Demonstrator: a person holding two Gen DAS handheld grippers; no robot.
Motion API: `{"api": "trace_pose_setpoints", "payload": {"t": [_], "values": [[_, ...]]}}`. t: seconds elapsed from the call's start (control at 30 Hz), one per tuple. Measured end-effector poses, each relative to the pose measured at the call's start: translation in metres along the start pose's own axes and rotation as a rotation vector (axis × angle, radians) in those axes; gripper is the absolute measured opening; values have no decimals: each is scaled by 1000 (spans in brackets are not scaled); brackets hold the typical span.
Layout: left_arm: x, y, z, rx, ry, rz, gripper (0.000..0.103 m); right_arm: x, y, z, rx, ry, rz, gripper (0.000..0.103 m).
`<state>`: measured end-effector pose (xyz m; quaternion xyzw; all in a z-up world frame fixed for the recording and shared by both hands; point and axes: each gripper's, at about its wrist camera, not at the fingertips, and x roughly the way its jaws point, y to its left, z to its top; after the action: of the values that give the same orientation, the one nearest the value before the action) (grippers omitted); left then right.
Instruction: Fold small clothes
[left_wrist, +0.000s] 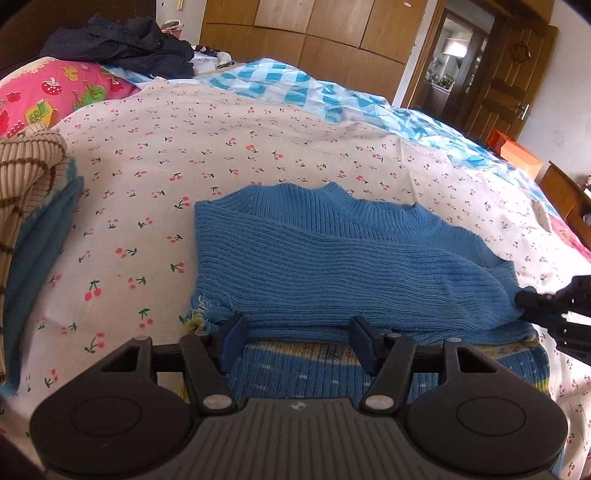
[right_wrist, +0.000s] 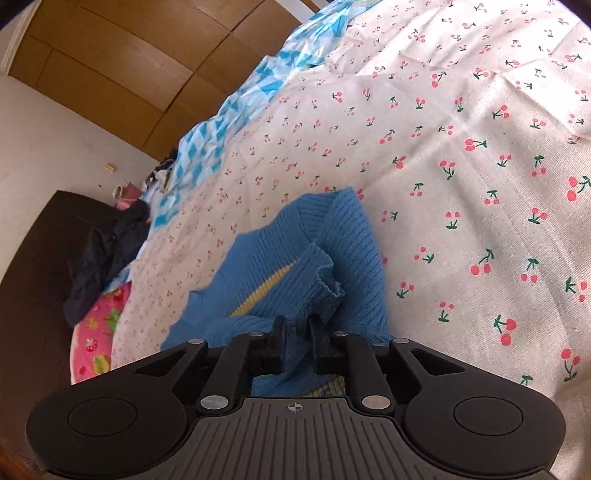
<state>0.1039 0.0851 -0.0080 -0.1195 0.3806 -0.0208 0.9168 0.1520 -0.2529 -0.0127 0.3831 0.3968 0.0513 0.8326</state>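
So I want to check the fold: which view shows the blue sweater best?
The left wrist view: the blue sweater lies nearly whole, collar and folded sleeve visible, on the cherry-print sheet. The right wrist view shows only a bunched part between the right hand-held gripper fingers.

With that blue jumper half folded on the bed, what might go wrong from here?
The right gripper pinches only a small bunch of the blue sweater; the knit might slip out or stretch. The left gripper stands open over the near edge, holding nothing, so a pull from the right may drag the fold askew. Loose threads at the frayed corner might catch on a finger.
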Motion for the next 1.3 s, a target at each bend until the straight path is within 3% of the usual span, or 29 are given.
{"api": "trace_pose_setpoints", "payload": {"t": [0.1,0.17,0.23,0.37,0.43,0.5,0.57,0.6,0.7,0.8,0.93,1.3], "values": [[-1,0,0,3,-3,-1,64,14,0,4,6,22,-52,16],[-3,0,1,2,-10,-2,64,15,8,8,-10,23,-37,10],[-7,2,2,-8,-35,-6,64,4,27,12,-71,-17,0,7],[-23,7,3,-36,-134,-17,64,-36,61,14,-170,-148,167,6],[-26,9,5,-41,-155,-13,65,-46,59,9,-194,-185,186,6],[-20,9,5,-41,-125,-6,65,-37,42,5,-196,-155,108,6],[-8,8,4,-32,-60,22,65,-13,18,2,-172,-66,-76,6],[-2,8,3,-26,-26,34,65,-6,6,0,-139,-28,-116,6],[3,6,0,-15,6,39,65,-12,-8,-3,-43,-27,-49,11],[3,5,-1,-10,3,41,65,-18,-2,3,-50,-55,-23,13],[2,5,-1,-9,3,40,65,-15,-2,6,-37,-48,-47,32],[2,8,2,-30,1,23,66,-7,0,5,5,-8,-76,34]]}}
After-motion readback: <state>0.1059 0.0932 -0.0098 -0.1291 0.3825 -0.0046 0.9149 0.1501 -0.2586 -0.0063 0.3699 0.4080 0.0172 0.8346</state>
